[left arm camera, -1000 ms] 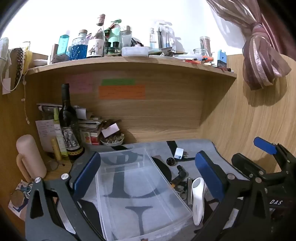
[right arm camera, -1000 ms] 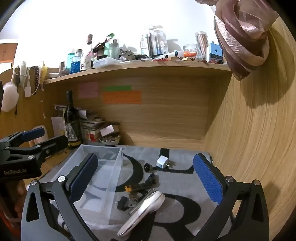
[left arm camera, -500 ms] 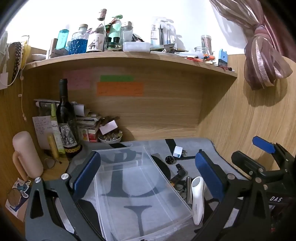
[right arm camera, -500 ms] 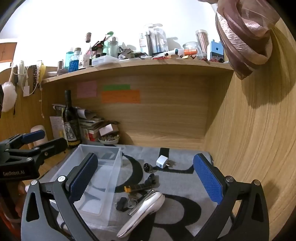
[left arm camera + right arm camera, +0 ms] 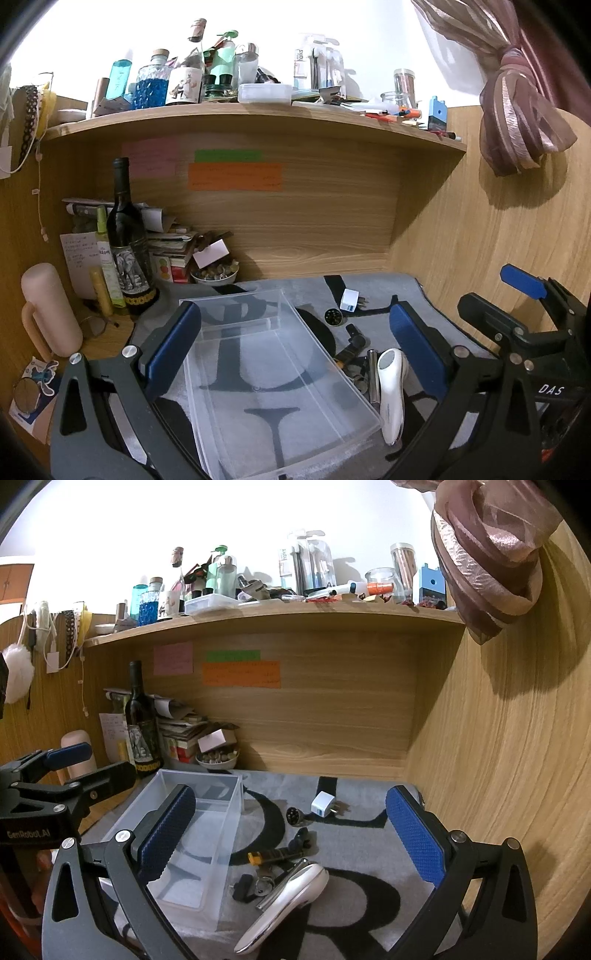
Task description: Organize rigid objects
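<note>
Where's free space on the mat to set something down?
Bare mat between the white charger plug and the right wooden wall; the clear bin is empty too. Crowded: the cluster around the white handheld device, beside the bin.

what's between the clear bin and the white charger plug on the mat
In the right wrist view, a small round black piece lies between the clear bin and the white charger plug, on grey mat.

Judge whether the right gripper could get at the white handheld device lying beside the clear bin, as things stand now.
Probably yes. The right gripper is open, the white handheld device lies on the mat just ahead between its fingers, and nothing covers it; only keys crowd its left side.
</note>
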`<action>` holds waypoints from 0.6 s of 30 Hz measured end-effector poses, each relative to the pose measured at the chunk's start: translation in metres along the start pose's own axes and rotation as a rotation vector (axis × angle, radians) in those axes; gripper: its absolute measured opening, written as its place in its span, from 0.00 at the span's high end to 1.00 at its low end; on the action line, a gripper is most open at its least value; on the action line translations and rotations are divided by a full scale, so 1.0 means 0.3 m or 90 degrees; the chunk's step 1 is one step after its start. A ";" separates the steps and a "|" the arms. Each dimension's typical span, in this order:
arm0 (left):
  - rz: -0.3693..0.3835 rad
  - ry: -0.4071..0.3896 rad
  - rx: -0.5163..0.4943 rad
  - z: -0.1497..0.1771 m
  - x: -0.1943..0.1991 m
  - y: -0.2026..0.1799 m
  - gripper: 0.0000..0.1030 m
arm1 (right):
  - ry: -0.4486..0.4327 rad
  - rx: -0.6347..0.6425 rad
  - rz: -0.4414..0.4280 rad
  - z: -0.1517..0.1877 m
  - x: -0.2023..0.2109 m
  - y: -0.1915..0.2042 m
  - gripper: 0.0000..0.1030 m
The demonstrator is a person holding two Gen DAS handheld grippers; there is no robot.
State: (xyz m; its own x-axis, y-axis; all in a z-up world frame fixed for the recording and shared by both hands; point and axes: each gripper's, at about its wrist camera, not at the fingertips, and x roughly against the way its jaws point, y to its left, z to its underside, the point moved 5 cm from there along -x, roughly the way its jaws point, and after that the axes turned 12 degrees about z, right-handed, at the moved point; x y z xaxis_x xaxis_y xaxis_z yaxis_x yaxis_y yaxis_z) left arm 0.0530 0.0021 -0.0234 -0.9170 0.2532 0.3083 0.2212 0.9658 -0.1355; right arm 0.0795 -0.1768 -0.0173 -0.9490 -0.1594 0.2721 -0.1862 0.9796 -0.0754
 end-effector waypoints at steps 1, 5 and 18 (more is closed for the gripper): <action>0.001 -0.001 0.000 0.001 0.002 -0.002 0.00 | -0.001 0.000 0.000 -0.001 0.002 0.000 0.00; 0.002 -0.001 0.000 0.001 0.003 -0.005 0.00 | -0.004 0.001 0.002 -0.007 0.011 -0.002 0.00; 0.001 0.000 -0.001 -0.004 0.003 -0.013 0.00 | -0.006 0.004 0.003 -0.012 0.014 -0.002 0.00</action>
State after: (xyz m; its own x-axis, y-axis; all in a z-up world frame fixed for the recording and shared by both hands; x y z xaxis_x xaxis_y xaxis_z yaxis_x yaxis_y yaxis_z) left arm 0.0517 -0.0015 -0.0213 -0.9170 0.2541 0.3075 0.2223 0.9656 -0.1350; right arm 0.0766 -0.1775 -0.0128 -0.9523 -0.1556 0.2624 -0.1829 0.9797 -0.0826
